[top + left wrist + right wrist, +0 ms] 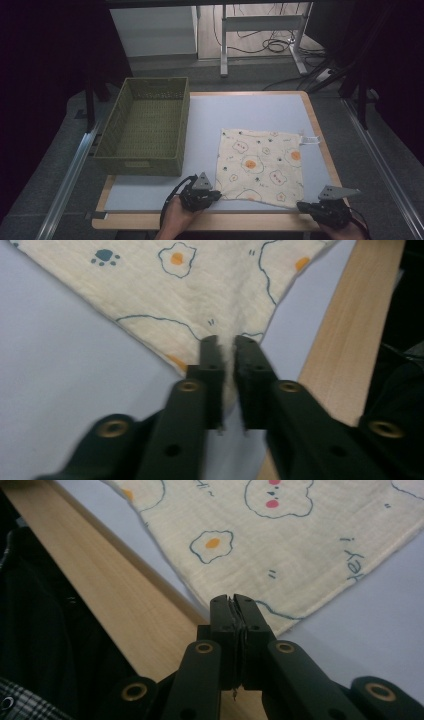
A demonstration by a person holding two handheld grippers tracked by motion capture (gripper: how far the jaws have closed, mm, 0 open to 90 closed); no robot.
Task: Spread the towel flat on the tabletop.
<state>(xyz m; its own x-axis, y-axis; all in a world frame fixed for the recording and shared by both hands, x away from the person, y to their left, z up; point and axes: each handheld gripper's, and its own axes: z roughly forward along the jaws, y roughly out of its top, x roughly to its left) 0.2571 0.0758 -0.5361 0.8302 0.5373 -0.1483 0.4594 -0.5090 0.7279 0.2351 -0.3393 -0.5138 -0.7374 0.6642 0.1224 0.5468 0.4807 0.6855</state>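
We work on the table (210, 107), its grey top bare beyond the cloth (260, 162), the green basket (145, 125) at the left. The cloth lies flat near our edge. Left gripper (227, 342) pinches its near left corner; right gripper (232, 600) clamps the near right corner (both grips look firm). Next, we judge, a level lift and fold forward, clear of the wooden rim (115, 605).

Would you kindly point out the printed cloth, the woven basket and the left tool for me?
printed cloth (260, 165): high view, middle of the fabric.
woven basket (142, 161): high view, near wall.
left tool (227, 347): left gripper view, between its tips at the cloth corner.
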